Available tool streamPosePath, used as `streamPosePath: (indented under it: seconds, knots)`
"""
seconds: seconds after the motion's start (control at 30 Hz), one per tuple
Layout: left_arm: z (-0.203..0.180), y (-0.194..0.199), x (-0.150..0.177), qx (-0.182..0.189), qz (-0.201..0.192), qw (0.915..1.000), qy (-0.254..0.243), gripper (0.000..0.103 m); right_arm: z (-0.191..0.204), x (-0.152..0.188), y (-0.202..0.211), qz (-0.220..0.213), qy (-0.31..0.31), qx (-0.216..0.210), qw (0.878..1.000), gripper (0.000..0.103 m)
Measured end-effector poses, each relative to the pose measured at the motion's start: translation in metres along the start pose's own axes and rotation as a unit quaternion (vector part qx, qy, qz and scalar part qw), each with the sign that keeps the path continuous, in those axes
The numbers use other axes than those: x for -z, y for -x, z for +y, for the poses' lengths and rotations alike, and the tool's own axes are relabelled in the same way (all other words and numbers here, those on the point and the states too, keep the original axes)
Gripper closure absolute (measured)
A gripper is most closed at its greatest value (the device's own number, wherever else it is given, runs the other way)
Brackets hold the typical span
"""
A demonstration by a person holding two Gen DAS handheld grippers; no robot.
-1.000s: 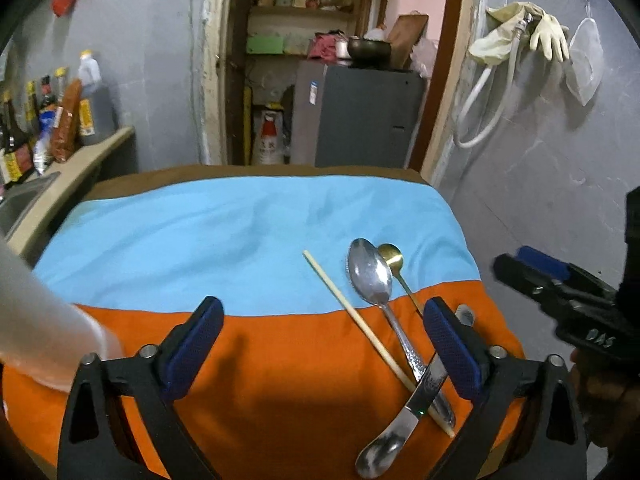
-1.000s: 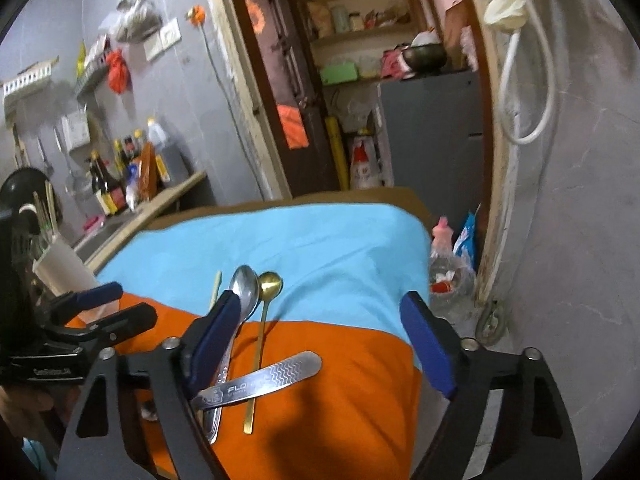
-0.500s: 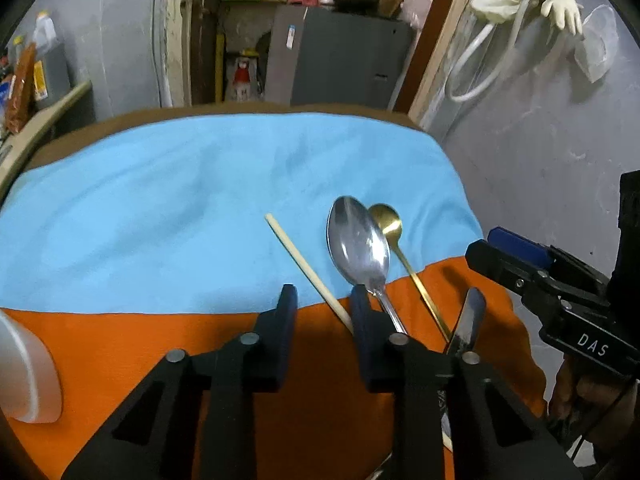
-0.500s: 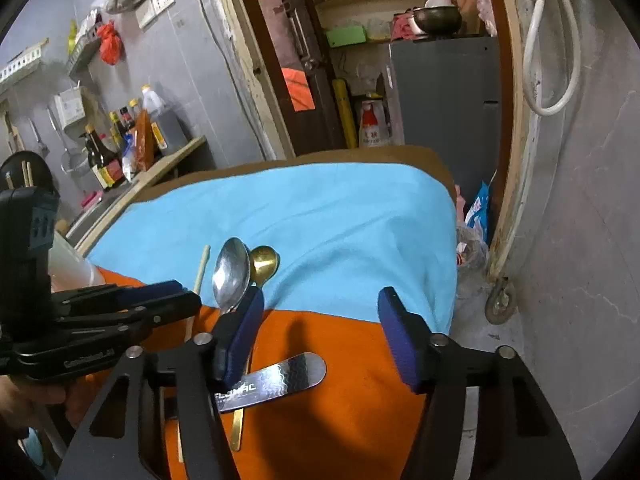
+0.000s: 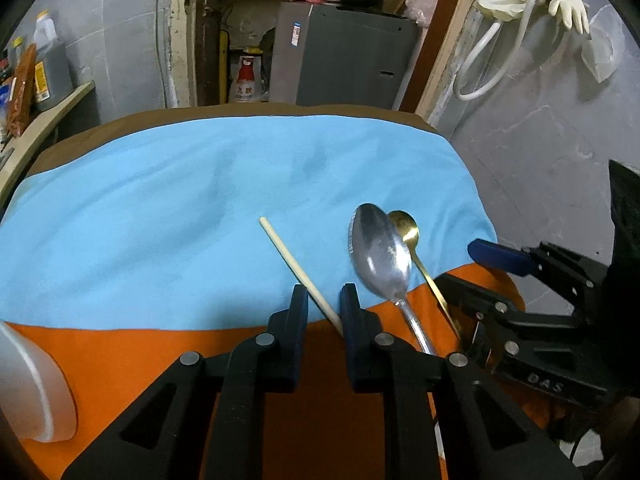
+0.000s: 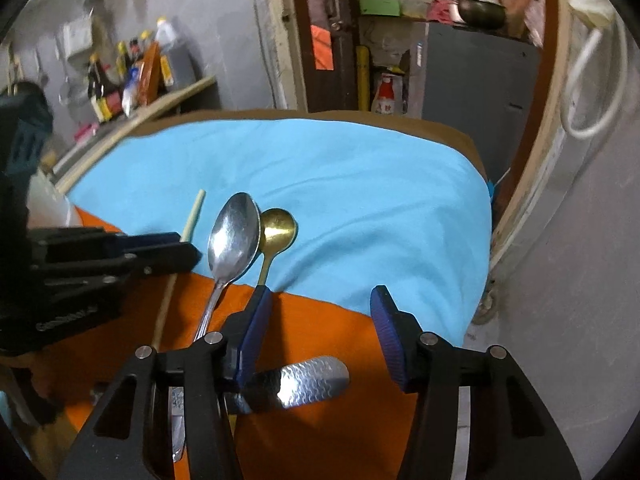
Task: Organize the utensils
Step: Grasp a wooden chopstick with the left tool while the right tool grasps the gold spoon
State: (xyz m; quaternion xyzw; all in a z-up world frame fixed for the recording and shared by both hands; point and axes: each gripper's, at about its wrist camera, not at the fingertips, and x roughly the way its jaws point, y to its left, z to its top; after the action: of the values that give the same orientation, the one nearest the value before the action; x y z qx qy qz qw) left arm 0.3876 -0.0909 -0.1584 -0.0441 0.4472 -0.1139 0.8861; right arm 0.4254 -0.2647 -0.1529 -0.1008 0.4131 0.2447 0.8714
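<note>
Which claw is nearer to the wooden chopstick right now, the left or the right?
Left. The left claw has its fingers nearly closed around the wooden chopstick, which passes between them. The right claw is open, beyond the silver spoon and gold spoon.

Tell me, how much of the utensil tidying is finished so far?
Hardly any looks done. The left gripper has nearly closed around the chopstick, which seems to touch one pad. The silver spoon, gold spoon and metal tongs lie loose on the cloth; the right gripper hangs open above them.
</note>
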Motion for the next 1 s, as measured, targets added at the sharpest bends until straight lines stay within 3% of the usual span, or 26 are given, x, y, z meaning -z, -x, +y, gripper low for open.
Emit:
streamPosePath:
  seconds: [0.67,0.9,1.0]
  knots:
    - [0.013,0.005,0.005,0.015,-0.001,0.9998,0.012,0.09,0.018,-0.01,-0.005,0.0,0.044,-0.023,0.999,0.054]
    - [0.015,0.005,0.001,0.018,0.0,0.9996,0.019,0.091,0.024,-0.003,-0.005,0.01,0.067,-0.012,0.998,0.054]
    - [0.016,0.007,0.002,0.016,-0.001,0.9997,0.017,0.093,0.028,0.001,-0.003,0.009,0.083,0.012,0.996,0.055]
